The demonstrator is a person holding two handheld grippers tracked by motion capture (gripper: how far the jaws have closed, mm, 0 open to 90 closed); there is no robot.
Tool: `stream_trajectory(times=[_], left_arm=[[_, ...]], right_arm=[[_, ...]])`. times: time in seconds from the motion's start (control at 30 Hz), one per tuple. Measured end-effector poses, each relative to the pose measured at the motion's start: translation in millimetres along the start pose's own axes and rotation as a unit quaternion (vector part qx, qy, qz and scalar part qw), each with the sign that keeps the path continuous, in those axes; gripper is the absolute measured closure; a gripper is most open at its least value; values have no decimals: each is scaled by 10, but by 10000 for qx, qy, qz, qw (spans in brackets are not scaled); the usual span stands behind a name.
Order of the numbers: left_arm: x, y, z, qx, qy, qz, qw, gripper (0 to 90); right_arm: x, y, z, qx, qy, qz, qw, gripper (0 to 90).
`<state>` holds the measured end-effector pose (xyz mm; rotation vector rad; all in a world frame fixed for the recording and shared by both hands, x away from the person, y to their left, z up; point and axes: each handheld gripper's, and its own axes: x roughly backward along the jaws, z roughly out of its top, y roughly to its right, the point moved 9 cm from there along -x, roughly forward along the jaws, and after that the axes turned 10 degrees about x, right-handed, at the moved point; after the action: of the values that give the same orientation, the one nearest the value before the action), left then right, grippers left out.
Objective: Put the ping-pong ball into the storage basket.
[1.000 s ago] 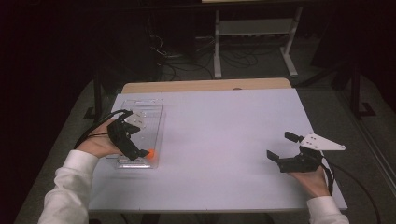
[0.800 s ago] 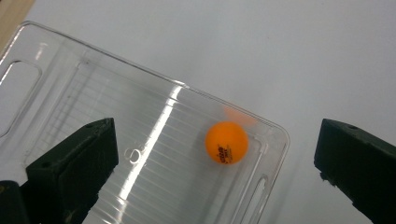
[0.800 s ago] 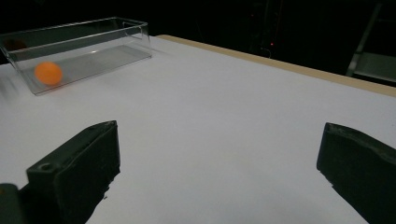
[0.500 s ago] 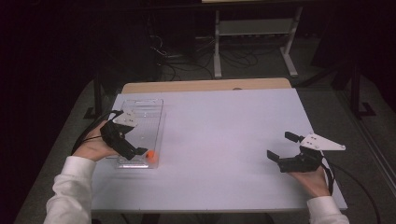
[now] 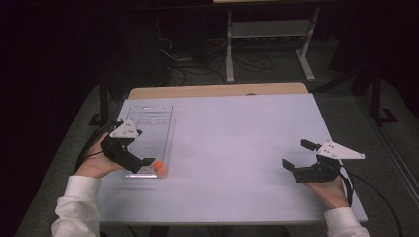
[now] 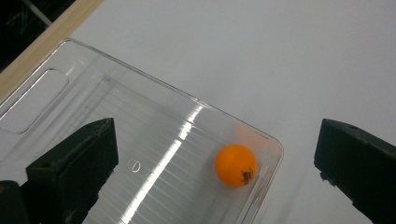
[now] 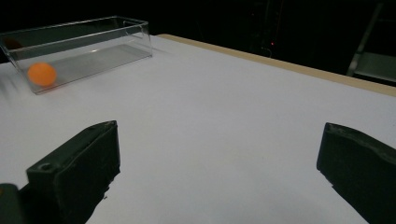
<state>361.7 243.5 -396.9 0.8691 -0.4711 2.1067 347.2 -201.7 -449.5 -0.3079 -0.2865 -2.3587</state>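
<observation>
I see the small orange ball (image 6: pixel 236 165) lying on the floor of the clear rectangular plastic bin (image 6: pixel 154 116), tucked into one corner of it, at the lower centre-right of the left gripper view. A dark printed mark shows on the ball's lower right side. In the high view the ball (image 5: pixel 160 168) sits at the near end of the bin (image 5: pixel 165 129), in the lower left part of the frame, and in the right gripper view it (image 7: pixel 42 73) shows through the bin's wall (image 7: pixel 93 53) at the upper left.

My left gripper (image 5: pixel 132 157) hangs over the near end of the bin, released, its jaws spread wide. In its own view one jaw stands over the bin's floor at the lower left and the other over the bare surface at the right edge, with the ball between them and nearer the right one, touching neither.

The bin rests along the left side of the white surface (image 5: pixel 237 143), with a strip of light wood (image 5: pixel 217 90) showing at the far edge.

My right gripper (image 5: pixel 300 154) is well apart from all this, low over the surface at the lower right of the high view, also released with its jaws wide and nothing between them. A white sleeve (image 5: pixel 74 207) covers my left forearm at the lower left.
</observation>
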Motion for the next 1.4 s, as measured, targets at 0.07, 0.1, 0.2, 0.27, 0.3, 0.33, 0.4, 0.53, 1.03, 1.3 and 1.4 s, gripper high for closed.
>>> stream_trajectory(times=[0.07, 0.1, 0.2, 0.27, 0.3, 0.33, 0.4, 0.53, 1.03, 1.3, 1.4], left_arm=[[-6, 2, -4, 22, 53, -16, 10000, 0], [-22, 21, -14, 84, 176, -85, 9998, 0], [-32, 31, -17, 90, 264, -70, 9996, 0], [-23, 37, -10, 123, 372, -54, 9992, 0], [-13, 41, -8, 148, 430, -60, 9989, 0], [-3, 44, -5, 167, 508, -81, 9985, 0], [13, 54, -11, 214, 597, -118, 9979, 0], [9, 64, -48, 278, 671, -153, 9972, 0], [49, 47, -149, 565, 1329, 47, 9895, 0], [65, 12, -195, 760, 1732, 65, 9819, 0], [54, 6, -226, 788, 1772, 68, 9810, 0]], right_arm=[[1, 0, 0, 2, -1, -2, 10000, 0], [5, 3, 1, -11, 8, -8, 10000, 0], [6, 4, -1, -12, 5, -11, 10000, 0], [4, 2, -2, -9, -3, -5, 10000, 0], [4, 1, -2, -7, -4, -6, 10000, 0], [4, 1, -1, -5, 0, -7, 10000, 0], [5, 2, -1, -5, 2, -7, 10000, 0], [1, 0, -7, 3, -24, 0, 10000, 0], [0, 1, -8, -2, -24, 2, 10000, 0], [1, 4, -10, -6, -24, -2, 10000, 0], [1, 6, -10, -6, -25, -6, 10000, 0]])
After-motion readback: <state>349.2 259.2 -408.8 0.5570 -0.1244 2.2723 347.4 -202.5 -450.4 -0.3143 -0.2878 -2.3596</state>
